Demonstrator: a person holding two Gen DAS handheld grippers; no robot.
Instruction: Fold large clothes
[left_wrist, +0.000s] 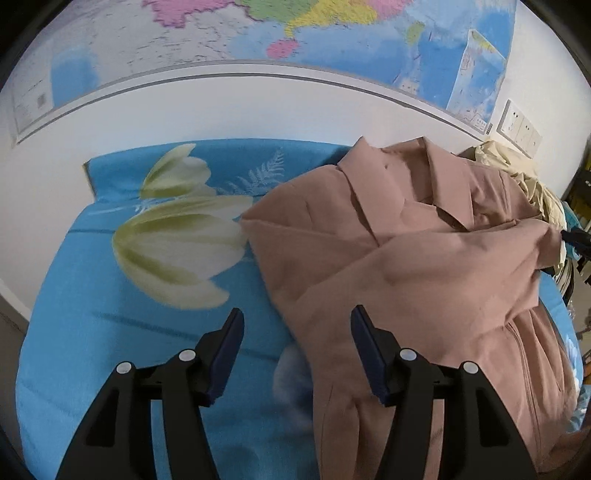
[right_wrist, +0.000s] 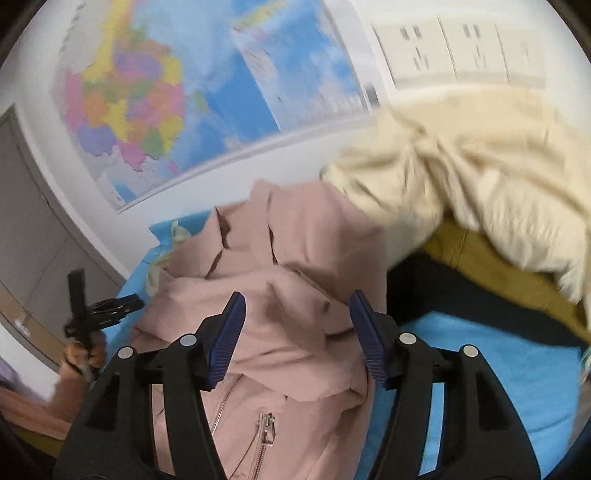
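Note:
A dusty pink jacket (left_wrist: 417, 258) lies on a blue flowered bedsheet (left_wrist: 92, 295), collar toward the wall and both sleeves folded across its front. My left gripper (left_wrist: 297, 319) hovers open over the jacket's left edge, with nothing between its blue pads. In the right wrist view the same pink jacket (right_wrist: 295, 325) shows its zipper (right_wrist: 266, 430) near the bottom. My right gripper (right_wrist: 297, 302) hangs open above the folded sleeve, and the pads do not press on the cloth. The left gripper (right_wrist: 103, 306) appears at the left of that view, held by a hand (right_wrist: 79, 356).
A cream garment (right_wrist: 480, 177) is heaped at the back right beside the jacket, over mustard (right_wrist: 491, 258) and dark cloth. A wall map (left_wrist: 258, 33) and wall sockets (right_wrist: 454, 48) stand behind the bed. Bare blue sheet (right_wrist: 480, 369) lies right of the jacket.

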